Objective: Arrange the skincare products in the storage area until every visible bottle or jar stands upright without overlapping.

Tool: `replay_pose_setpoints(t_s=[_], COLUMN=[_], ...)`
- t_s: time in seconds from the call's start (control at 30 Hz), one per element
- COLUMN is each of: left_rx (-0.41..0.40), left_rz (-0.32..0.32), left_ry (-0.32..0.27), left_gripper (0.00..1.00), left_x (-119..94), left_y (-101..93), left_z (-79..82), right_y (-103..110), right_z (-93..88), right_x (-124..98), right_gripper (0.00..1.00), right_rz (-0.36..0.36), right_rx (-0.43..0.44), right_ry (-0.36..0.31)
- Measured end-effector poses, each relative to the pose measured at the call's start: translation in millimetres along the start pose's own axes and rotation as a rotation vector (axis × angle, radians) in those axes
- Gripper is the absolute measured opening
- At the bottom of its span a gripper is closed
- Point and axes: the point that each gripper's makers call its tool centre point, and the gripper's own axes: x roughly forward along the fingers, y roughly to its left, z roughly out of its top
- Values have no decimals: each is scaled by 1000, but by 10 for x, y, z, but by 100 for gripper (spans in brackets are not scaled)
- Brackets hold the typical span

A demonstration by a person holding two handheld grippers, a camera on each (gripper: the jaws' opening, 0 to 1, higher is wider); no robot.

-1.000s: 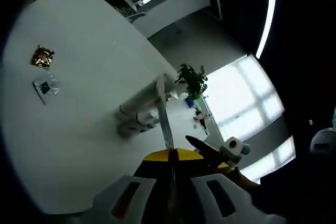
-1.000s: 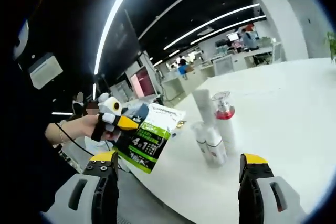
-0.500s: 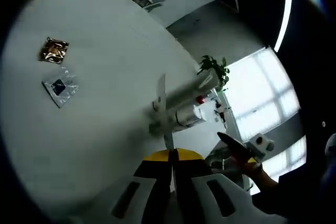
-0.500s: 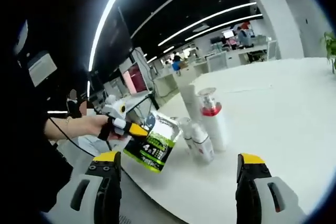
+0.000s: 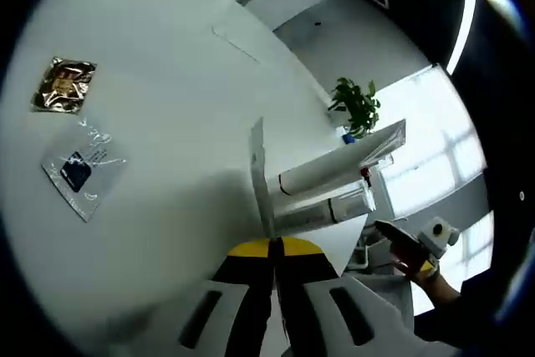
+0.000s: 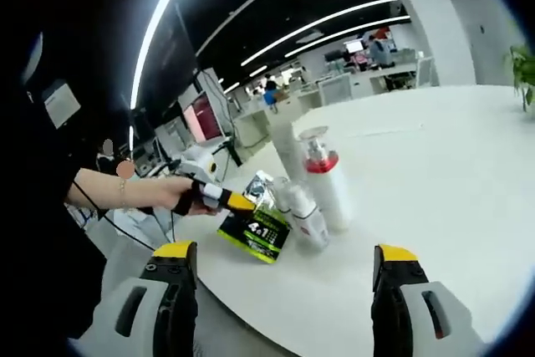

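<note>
My left gripper (image 5: 272, 244) is shut on a flat green-and-white "4 in 1" pouch (image 6: 256, 232), seen edge-on as a thin white strip (image 5: 260, 175) in the left gripper view. In the right gripper view a hand holds that left gripper (image 6: 219, 199), with the pouch low over the white table's near edge, beside the bottles. A tall white tube (image 6: 289, 146), a pump bottle with a red collar (image 6: 324, 180) and two small white bottles (image 6: 303, 213) stand upright together. My right gripper (image 6: 284, 250) is open, short of them, with nothing between its jaws.
The round white table (image 6: 451, 173) stretches away to the right. A gold sachet (image 5: 63, 85) and a clear sachet with a blue patch (image 5: 80, 173) lie flat on it, far from the bottles. A potted plant (image 5: 358, 106) stands beyond the table. Office desks fill the background.
The left gripper has brought the pouch down and closer to the bottles, from hanging off the table's edge to low over the tabletop. The right gripper stays open.
</note>
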Motion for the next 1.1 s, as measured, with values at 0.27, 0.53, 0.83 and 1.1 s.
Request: replay_pose_setpoints(t_s=[0.27, 0.53, 0.83, 1.1], left_rx=[-37, -1, 8, 26], left_rz=[5, 62, 99, 136], left_ry=[23, 33, 39, 56], left_gripper=[0, 11, 23, 35], left_x=[76, 84, 75, 53], left_y=[175, 266, 210, 151], left_z=[10, 12, -22, -60], right_y=[-15, -39, -13, 3], right_z=[-17, -12, -20, -23], right_x=[-4, -12, -8, -10], right_gripper=[89, 89, 88, 87], right_rz=[-11, -20, -11, -6], right_rx=[6, 11, 11, 13], right_ry=[-1, -12, -8, -8])
